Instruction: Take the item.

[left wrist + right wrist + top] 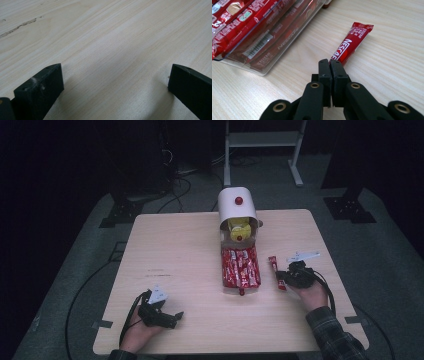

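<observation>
Red, flat and foil-wrapped, a single coffee stick sachet (276, 272) lies on the pale wooden table (180, 250) in the high view, at about three o'clock from the clear plastic drawer of matching red sachets (240, 266) that juts from a white arch-topped dispenser (237, 209). The right gripper (283, 277) sits at the sachet's near end; the left gripper (176, 316) rests well apart, at about seven o'clock from the drawer.

Left gripper view: both black jaws stand wide apart over bare table (112, 45), holding nothing.

Right gripper view: the jaws of the right gripper (329, 62) are pressed together, their tips meeting the near end of the sachet (352, 42), which points away toward one o'clock. Whether the foil edge is actually pinched cannot be told; the tips hide it. The drawer (262, 42) lies at ten o'clock.

Risk, as judged: a grip on so little foil may slip when lifted, dropping the sachet. Closed tips could also merely push it along the smooth wood.
</observation>
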Action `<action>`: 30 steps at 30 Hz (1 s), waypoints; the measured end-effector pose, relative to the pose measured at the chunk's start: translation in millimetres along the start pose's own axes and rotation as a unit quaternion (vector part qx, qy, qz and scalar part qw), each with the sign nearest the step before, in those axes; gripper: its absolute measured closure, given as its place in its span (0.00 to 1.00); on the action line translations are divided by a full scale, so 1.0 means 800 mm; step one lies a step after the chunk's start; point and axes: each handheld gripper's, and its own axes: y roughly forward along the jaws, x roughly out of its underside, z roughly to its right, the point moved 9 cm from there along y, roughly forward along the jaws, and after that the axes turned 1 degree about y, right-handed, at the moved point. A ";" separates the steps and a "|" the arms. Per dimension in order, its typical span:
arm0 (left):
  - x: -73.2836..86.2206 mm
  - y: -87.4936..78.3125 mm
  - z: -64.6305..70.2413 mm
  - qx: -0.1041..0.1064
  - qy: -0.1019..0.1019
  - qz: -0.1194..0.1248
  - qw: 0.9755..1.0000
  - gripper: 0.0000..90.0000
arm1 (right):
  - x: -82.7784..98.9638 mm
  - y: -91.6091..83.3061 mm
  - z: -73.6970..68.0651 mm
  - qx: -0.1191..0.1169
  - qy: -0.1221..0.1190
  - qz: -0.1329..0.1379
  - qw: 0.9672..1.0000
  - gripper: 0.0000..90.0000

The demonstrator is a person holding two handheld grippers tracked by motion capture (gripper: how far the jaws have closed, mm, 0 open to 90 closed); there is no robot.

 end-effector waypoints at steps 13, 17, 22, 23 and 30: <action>0.000 0.000 0.000 0.000 0.000 0.001 1.000 0.00 | 0.007 0.009 0.004 0.006 0.001 -0.015 1.000 0.96; 0.000 0.000 0.000 0.000 0.000 0.001 1.000 0.00 | 0.007 0.009 0.004 0.005 0.003 -0.014 1.000 0.95; -0.001 0.001 0.000 0.000 0.000 0.001 1.000 0.00 | 0.006 0.008 0.004 0.015 -0.006 -0.012 1.000 0.77; -0.001 0.001 0.000 0.000 0.000 0.001 1.000 0.00 | 0.005 0.007 0.004 0.016 -0.007 -0.010 1.000 0.74; -0.001 0.001 0.000 0.000 0.000 0.001 1.000 0.00 | 0.007 0.005 0.005 0.018 0.004 -0.012 1.000 0.44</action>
